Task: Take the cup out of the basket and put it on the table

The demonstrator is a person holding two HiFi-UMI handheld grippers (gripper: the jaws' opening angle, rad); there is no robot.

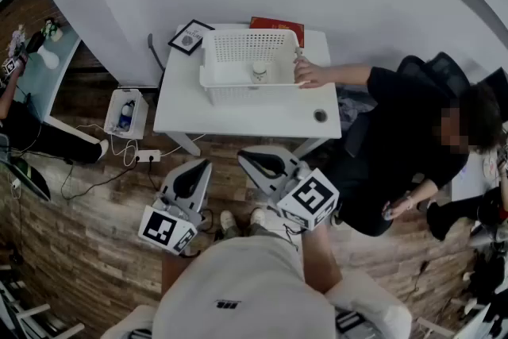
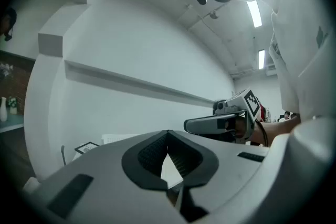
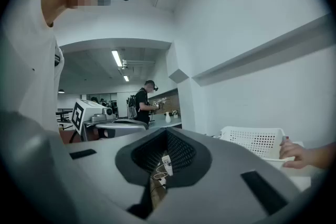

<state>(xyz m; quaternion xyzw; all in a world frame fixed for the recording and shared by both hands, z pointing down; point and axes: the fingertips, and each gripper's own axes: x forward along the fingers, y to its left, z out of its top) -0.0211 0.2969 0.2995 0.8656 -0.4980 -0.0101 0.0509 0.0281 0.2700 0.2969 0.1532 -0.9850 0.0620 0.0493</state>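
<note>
A white perforated basket (image 1: pixel 250 52) stands at the back of a white table (image 1: pixel 238 117). A small pale cup (image 1: pixel 259 73) sits inside it, near the front wall. Both my grippers hang over the wooden floor, well short of the table's front edge. My left gripper (image 1: pixel 205 163) has its jaws together and nothing between them, as the left gripper view (image 2: pixel 168 135) shows. The right gripper (image 1: pixel 244 156) is likewise shut and empty (image 3: pixel 167 132). In the right gripper view the basket (image 3: pixel 257 140) appears far off to the right.
A person in black sits right of the table, one hand (image 1: pixel 306 74) on the basket's right rim. A framed picture (image 1: pixel 190 36) and a red box (image 1: pixel 276 21) lie behind the basket. A small dark disc (image 1: pixel 320 116) sits near the table's front right. A power strip (image 1: pixel 148 156) and cables lie on the floor.
</note>
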